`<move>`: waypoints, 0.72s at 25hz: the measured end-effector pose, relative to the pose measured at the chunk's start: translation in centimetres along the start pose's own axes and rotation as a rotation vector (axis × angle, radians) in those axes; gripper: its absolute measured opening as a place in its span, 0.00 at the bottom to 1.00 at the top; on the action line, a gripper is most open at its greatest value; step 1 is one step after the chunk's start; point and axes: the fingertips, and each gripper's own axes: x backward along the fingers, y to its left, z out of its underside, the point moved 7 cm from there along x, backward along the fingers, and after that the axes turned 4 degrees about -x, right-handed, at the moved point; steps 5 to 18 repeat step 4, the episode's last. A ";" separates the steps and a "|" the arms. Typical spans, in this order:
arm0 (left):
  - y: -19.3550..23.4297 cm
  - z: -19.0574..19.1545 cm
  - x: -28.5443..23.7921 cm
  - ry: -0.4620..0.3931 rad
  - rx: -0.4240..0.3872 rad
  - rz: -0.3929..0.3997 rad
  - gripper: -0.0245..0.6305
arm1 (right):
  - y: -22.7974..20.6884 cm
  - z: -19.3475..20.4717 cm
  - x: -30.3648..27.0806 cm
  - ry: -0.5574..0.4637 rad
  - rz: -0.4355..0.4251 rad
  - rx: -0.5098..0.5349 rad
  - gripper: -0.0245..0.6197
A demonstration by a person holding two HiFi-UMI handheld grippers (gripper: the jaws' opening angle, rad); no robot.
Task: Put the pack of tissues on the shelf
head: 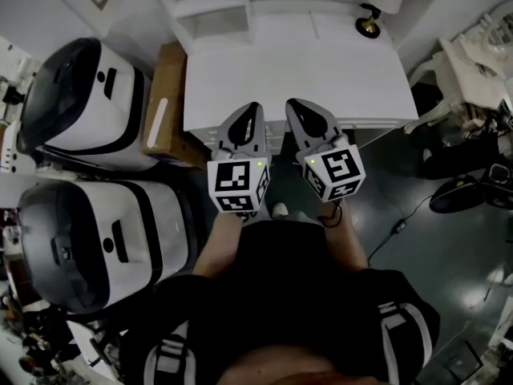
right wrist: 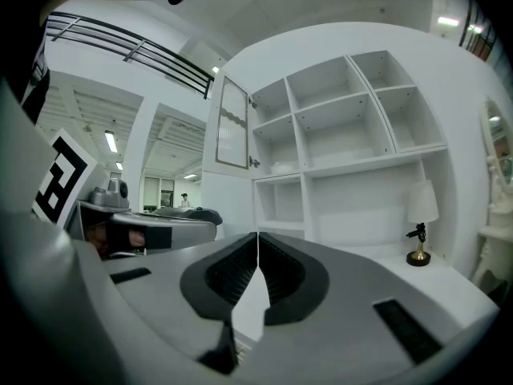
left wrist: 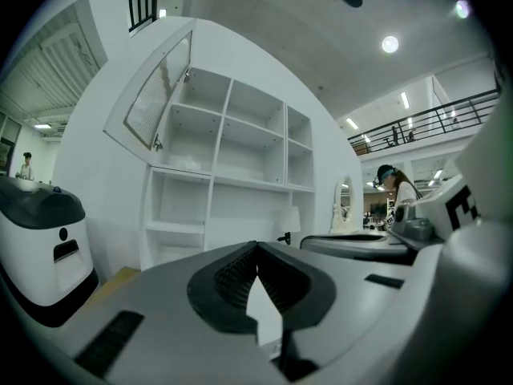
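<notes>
Both grippers hang side by side in front of the person, over the near edge of a white desk (head: 296, 79). My left gripper (head: 250, 109) is shut with nothing between its jaws, and my right gripper (head: 295, 107) is shut and empty too. In the gripper views the jaw tips meet at the left gripper (left wrist: 256, 245) and at the right gripper (right wrist: 257, 236). A white shelf unit (left wrist: 228, 163) with open compartments stands behind the desk, also in the right gripper view as the shelf unit (right wrist: 345, 135). No pack of tissues shows in any view.
A small lamp (head: 370, 18) with a brass base stands at the desk's far right, also seen as the lamp (right wrist: 420, 219). Two large white-and-black machines (head: 84, 107) stand on the left, beside a cardboard box (head: 164, 107). A white chair (head: 473, 70) and cables lie at the right.
</notes>
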 end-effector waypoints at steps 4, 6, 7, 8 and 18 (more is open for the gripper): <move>0.0 0.5 0.1 0.008 0.008 0.010 0.05 | -0.1 0.3 0.0 0.009 0.010 -0.006 0.08; 0.0 0.5 0.1 0.008 0.008 0.010 0.05 | -0.1 0.3 0.0 0.009 0.010 -0.006 0.08; 0.0 0.5 0.1 0.008 0.008 0.010 0.05 | -0.1 0.3 0.0 0.009 0.010 -0.006 0.08; 0.0 0.5 0.1 0.008 0.008 0.010 0.05 | -0.1 0.3 0.0 0.009 0.010 -0.006 0.08; 0.0 0.5 0.1 0.008 0.008 0.010 0.05 | -0.1 0.3 0.0 0.009 0.010 -0.006 0.08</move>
